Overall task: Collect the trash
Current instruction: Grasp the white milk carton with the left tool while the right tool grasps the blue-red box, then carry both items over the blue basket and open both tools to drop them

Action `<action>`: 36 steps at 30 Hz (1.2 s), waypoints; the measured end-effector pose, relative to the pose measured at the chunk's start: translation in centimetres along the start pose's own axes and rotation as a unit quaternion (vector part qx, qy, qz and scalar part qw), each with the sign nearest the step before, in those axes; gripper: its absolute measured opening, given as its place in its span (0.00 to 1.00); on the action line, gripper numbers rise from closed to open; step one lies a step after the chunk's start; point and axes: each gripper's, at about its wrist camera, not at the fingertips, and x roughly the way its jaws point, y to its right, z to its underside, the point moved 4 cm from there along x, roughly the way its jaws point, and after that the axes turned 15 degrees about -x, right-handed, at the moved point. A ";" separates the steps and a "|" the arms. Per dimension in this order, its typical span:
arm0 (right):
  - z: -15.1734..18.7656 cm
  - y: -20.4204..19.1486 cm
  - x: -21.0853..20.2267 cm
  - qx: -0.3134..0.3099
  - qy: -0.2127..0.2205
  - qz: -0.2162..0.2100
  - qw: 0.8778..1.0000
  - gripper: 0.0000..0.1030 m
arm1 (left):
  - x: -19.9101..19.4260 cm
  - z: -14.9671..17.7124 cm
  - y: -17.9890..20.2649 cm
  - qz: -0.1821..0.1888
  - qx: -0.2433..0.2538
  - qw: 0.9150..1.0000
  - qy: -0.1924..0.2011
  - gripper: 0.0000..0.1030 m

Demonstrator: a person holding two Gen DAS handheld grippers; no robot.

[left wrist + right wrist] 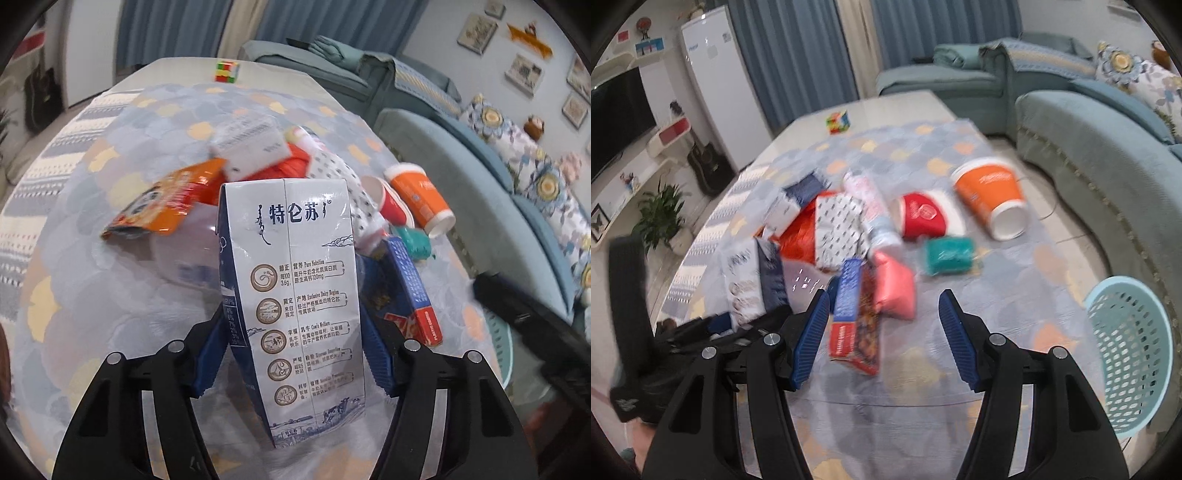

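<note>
Crowding milk carton (pixel 295 288): wrappers, cups.

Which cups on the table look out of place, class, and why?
Both paper cups lie tipped on their sides on the tablecloth: the orange cup, open mouth facing the camera, and the red cup beside it. Nothing visibly spilled.

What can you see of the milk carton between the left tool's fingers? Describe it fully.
The milk carton is a tall white and navy paperboard box with a centre seam, Chinese lettering, round brown icons and a cow scene at its base. It stands roughly upright in front of the trash pile. The left tool brackets it, blue pads against both sides.
</note>
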 end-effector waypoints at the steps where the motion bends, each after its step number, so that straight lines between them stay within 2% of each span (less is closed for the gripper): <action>1: 0.0 -0.4 0.7 -0.004 -0.009 -0.003 1.000 0.56 | -0.4 -0.1 -0.4 0.002 -0.003 1.000 0.004 0.61; 4: 0.1 -1.6 2.5 -0.013 -0.029 -0.012 0.999 0.56 | -1.2 -0.4 -1.3 0.000 -0.010 1.000 0.016 0.61; 6: 0.3 -2.2 4.0 -0.020 -0.049 -0.003 0.999 0.56 | -1.6 -0.5 -1.7 -0.001 -0.013 1.000 0.022 0.61; 8: 0.6 -2.6 5.0 -0.023 -0.064 -0.003 0.998 0.43 | -1.9 -0.6 -1.9 0.002 -0.014 1.000 0.025 0.61; 9: 0.7 -2.7 5.3 -0.025 -0.069 -0.002 0.997 0.30 | -2.0 -0.6 -1.8 0.005 -0.013 1.000 0.026 0.61; 10: 0.8 -2.7 5.5 -0.027 -0.075 0.002 0.997 0.23 | -2.1 -0.5 -1.8 0.006 -0.011 1.000 0.027 0.61; 11: 0.9 -2.6 5.7 -0.028 -0.078 0.007 0.997 0.21 | -2.2 -0.5 -1.7 0.006 -0.008 1.000 0.029 0.61; 12: 1.0 -2.5 5.7 -0.027 -0.078 0.010 0.997 0.15 | -2.4 -0.5 -1.5 0.006 -0.003 0.999 0.031 0.61; 17: 0.9 -1.4 3.7 -0.019 -0.053 0.015 0.998 0.15 | -3.9 -0.4 0.2 0.025 0.021 0.998 0.048 0.61; 25: 0.6 3.5 -5.4 0.014 0.025 0.052 0.998 0.15 | -7.6 0.1 6.5 0.072 0.068 0.992 0.074 0.61; 28: 1.2 6.7 -9.0 0.037 0.048 0.082 0.995 0.15 | -8.4 0.6 9.7 0.096 0.085 0.989 0.073 0.61; 32: 3.3 11.2 -13.4 0.043 0.057 0.166 0.984 0.15 | -8.3 2.1 14.4 0.114 0.115 0.985 0.068 0.61; 36: 6.4 15.5 -15.4 0.080 0.052 0.192 0.977 0.15 | -7.1 4.5 19.4 0.135 0.150 0.978 0.053 0.61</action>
